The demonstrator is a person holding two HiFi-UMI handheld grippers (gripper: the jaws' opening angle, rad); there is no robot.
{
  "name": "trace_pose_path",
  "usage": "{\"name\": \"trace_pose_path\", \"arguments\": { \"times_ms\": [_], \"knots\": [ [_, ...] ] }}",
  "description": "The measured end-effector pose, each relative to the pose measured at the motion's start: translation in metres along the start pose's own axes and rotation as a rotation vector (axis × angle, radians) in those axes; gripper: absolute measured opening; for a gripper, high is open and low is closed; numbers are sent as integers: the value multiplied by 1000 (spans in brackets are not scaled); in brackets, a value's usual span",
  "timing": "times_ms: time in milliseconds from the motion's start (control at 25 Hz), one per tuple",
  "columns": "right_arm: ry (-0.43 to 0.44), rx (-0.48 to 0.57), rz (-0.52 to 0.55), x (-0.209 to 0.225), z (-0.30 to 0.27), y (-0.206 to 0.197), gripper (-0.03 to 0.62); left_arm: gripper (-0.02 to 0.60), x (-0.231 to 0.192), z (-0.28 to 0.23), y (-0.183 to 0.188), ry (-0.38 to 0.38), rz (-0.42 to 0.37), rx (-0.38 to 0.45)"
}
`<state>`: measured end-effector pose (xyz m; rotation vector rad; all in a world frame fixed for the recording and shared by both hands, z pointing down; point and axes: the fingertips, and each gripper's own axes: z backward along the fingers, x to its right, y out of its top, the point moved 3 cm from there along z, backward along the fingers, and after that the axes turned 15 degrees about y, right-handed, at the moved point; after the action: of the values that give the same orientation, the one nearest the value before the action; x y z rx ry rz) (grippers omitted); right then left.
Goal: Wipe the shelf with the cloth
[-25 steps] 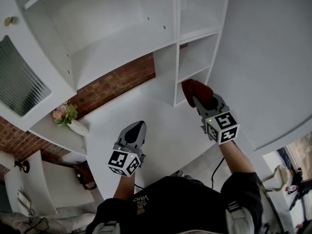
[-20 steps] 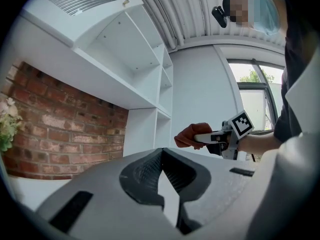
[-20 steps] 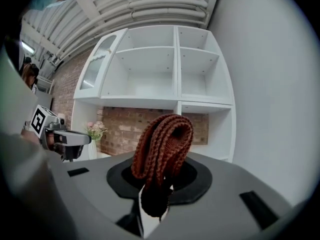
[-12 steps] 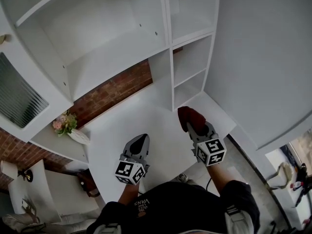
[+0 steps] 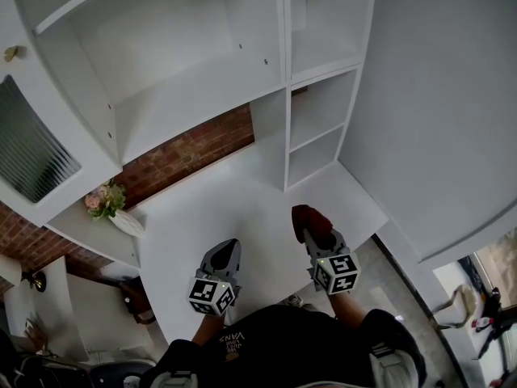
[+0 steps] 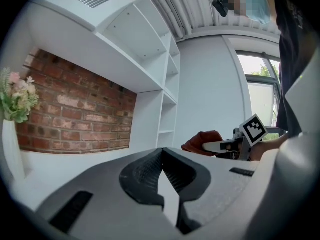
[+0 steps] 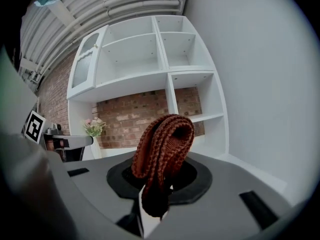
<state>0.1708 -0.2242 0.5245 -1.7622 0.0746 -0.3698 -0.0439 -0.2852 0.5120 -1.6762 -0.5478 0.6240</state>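
Note:
The cloth [image 5: 308,219] is a folded rust-red knitted piece, and my right gripper [image 5: 313,231] is shut on it, above the white desk top [image 5: 242,204] near its front right. In the right gripper view the cloth [image 7: 165,146] stands up out of the jaws, in front of the white shelf unit [image 7: 192,91]. The narrow shelf compartments [image 5: 317,132] lie well beyond the cloth, apart from it. My left gripper [image 5: 229,251] hovers shut and empty over the desk, to the left of the right one. From the left gripper view, the cloth [image 6: 202,140] shows at the right.
A brick wall [image 5: 190,148] backs the desk under the wide upper shelves [image 5: 186,79]. A white vase of flowers [image 5: 113,204] stands on a ledge at the left. A plain white wall [image 5: 436,95] closes the right side. A glass-fronted cabinet door [image 5: 32,144] hangs at the far left.
The right gripper has drawn the cloth back from the lowest narrow shelf compartment to the desk's front. The left gripper has also pulled back towards the person, still shut.

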Motion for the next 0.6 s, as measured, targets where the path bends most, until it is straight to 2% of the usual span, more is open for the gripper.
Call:
{"name": "trace_pose_path", "arguments": {
  "times_ms": [280, 600],
  "knots": [
    [-7, -45, -47, 8, 1, -23, 91, 6, -1, -2, -9, 38, 2, -16],
    [16, -69, -38, 18, -1, -25, 91, 6, 6, -6, -11, 44, 4, -24]
  ]
}}
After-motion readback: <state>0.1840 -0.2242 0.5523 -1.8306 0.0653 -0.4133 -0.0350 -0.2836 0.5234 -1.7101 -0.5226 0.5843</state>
